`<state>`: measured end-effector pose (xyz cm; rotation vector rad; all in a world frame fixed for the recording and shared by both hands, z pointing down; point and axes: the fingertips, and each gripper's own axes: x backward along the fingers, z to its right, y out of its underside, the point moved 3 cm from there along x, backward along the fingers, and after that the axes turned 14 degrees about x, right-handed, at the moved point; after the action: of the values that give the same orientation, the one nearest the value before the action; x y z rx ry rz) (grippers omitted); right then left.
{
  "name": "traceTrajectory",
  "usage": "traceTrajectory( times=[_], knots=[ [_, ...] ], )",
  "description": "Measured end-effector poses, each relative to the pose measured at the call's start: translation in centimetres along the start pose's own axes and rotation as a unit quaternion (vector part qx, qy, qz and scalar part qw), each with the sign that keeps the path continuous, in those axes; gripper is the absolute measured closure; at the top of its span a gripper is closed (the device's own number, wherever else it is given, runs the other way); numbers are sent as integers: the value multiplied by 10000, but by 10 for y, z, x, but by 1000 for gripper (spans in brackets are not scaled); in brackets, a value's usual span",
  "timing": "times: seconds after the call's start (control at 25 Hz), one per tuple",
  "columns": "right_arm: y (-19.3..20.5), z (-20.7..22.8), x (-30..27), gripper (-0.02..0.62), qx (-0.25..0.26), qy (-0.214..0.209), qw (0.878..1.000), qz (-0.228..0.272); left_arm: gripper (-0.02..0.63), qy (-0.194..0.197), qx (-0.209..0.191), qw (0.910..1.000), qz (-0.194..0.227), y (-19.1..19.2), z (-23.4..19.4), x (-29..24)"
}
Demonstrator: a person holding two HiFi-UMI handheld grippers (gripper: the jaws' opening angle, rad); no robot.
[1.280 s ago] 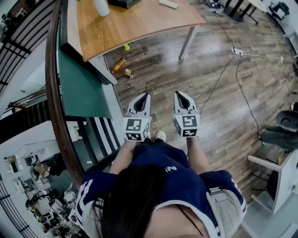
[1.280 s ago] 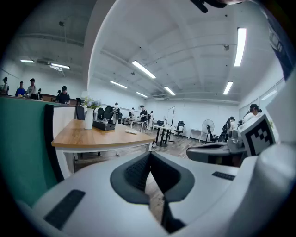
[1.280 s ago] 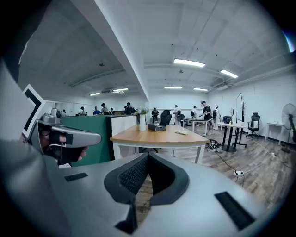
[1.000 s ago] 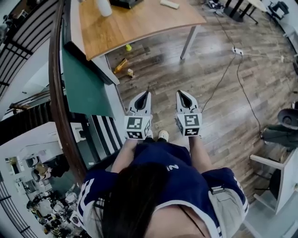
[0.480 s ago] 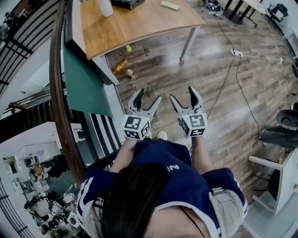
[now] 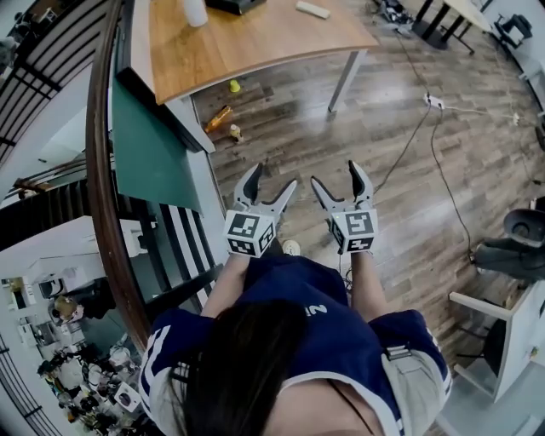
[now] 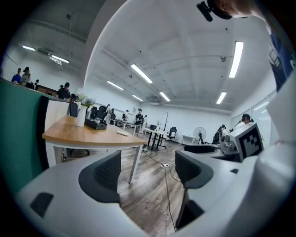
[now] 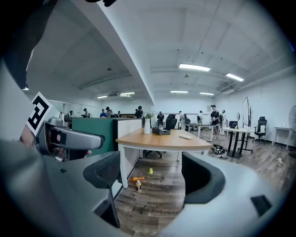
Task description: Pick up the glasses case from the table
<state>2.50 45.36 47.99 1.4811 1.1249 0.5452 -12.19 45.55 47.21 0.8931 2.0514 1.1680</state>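
The person stands on the wooden floor (image 6: pixel 400 170) some way short of the table (image 6: pixel 247 47), with 2 tools held out in front at about waist level. The left hand-held gripper (image 6: pixel 271 180) and the right hand-held gripper (image 6: pixel 337 179) both have their jaws spread wide. The jaws have just been opening, and each gripper view shows only floor and room between the dark pads, so neither holds anything.

The glasses case (image 6: pixel 312 9) is, by my reading, the pale flat oblong on the far part of the tabletop (too small to be sure). It lies well apart from both tools, near a black box (image 6: pixel 234 4) and a white bottle (image 6: pixel 195 12).

In the head view the case sits at about 12 o'clock from the right hand-held gripper and nearer 1 o'clock from the left one. That probably leaves the right hand slightly closer and better lined up. The right gripper view agrees, with the case just right of centre in the gap between its jaws. In the left gripper view it shows left of centre.

Its long axis runs roughly from 10 to 4 o'clock in the head view, so it lies mostly across the line of approach. Jaws arriving straight on would probably need to close over the short width.

No reach has started. The person must first close the gap to the table.
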Motion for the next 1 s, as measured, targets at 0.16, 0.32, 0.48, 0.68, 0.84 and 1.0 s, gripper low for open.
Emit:
traceTrajectory(
  times=[0.16, 0.32, 0.48, 0.68, 0.84, 1.0],
  knots=[
    [13, 0, 0, 192, -32, -5, 9999, -132, 259, 17, 72, 10000, -59, 9, -3, -5],
    [29, 3, -7, 201, -33, 39, 9992, -402, 259, 174, 48, 9995, -242, 15, -7, -20],
    [35, 14, -30, 207, -135, 159, 9982, -557, 259, 370, -16, 9984, -435, 8, -20, -45],
    [25, 39, -80, 216, -65, 388, 9971, -651, 261, 543, 95, 9976, -419, -17, -53, -85],
    [17, 60, -121, 218, -85, 540, 9961, -688, 261, 693, -78, 9966, -439, -40, -78, -120],
    [2, 75, -159, 218, -89, 707, 9952, -665, 261, 785, -188, 9958, -440, -64, -107, -150]
  ],
)
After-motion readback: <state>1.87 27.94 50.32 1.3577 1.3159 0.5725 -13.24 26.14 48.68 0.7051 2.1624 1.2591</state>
